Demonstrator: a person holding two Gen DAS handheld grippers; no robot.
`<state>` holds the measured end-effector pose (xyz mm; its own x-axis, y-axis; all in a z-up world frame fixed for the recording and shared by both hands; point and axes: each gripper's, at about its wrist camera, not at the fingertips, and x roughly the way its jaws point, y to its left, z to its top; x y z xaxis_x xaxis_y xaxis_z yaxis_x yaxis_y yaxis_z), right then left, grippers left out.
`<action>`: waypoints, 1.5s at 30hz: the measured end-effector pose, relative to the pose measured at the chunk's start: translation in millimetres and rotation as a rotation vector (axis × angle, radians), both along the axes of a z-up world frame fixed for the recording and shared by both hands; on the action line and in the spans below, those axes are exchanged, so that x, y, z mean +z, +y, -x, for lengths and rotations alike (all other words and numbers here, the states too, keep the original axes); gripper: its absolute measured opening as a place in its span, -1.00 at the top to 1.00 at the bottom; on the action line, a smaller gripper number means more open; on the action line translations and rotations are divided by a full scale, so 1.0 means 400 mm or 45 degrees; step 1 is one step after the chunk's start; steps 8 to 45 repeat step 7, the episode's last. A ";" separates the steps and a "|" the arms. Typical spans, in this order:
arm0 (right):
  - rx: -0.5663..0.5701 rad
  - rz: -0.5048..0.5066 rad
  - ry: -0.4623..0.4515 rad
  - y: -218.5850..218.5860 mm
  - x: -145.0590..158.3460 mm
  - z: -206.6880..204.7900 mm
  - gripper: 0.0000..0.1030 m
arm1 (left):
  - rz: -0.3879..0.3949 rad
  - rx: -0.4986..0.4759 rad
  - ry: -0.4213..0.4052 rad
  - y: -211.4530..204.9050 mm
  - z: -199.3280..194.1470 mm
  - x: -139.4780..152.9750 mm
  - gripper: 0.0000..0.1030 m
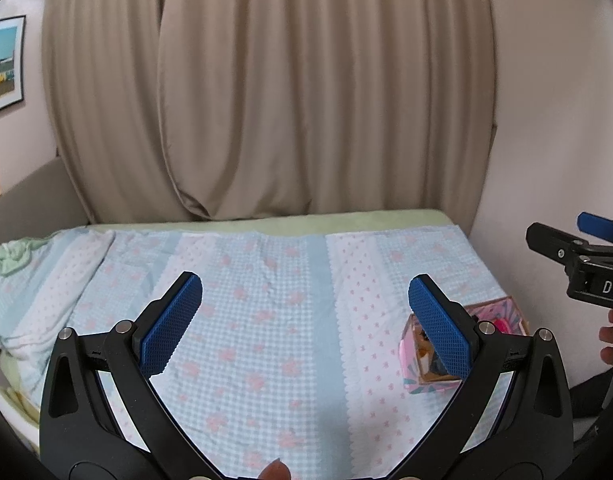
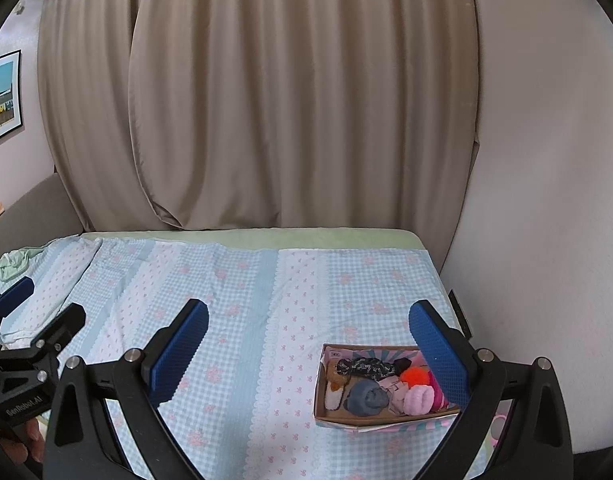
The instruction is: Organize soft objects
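Note:
A shallow cardboard box (image 2: 321, 384) with pink and teal sides lies on the bed at the right. It holds several soft items: a grey rolled sock (image 2: 366, 397), a pink rolled sock (image 2: 418, 398), an orange pom-pom (image 2: 413, 377), a dark patterned piece (image 2: 366, 366) and a tan plush (image 2: 333, 388). My right gripper (image 2: 308, 344) hovers open above the bed, its right finger overlapping the box's right end. My left gripper (image 1: 306, 312) is open over the bedspread, empty; the box (image 1: 410, 344) shows partly behind its right finger. Each gripper appears at the edge of the other's view.
The bed carries a light blue checked bedspread (image 2: 242, 304) with pink flowers over a green sheet. Beige curtains (image 2: 290, 100) hang behind it and a white wall (image 2: 546, 200) closes the right side. A crumpled green cloth (image 2: 10, 266) lies far left. A framed picture (image 1: 2, 64) hangs left.

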<state>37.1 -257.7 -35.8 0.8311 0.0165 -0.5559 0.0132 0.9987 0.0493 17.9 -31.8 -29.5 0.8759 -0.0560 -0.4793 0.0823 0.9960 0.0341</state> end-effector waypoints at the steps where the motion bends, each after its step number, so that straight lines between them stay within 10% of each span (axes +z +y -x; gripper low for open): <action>1: 0.002 -0.001 0.009 0.000 -0.004 -0.005 -0.94 | -0.012 0.005 0.012 -0.004 -0.007 -0.007 -0.99; 45: 0.014 0.003 0.103 0.012 -0.046 -0.057 -0.94 | -0.001 -0.004 0.075 -0.005 -0.041 -0.052 -0.99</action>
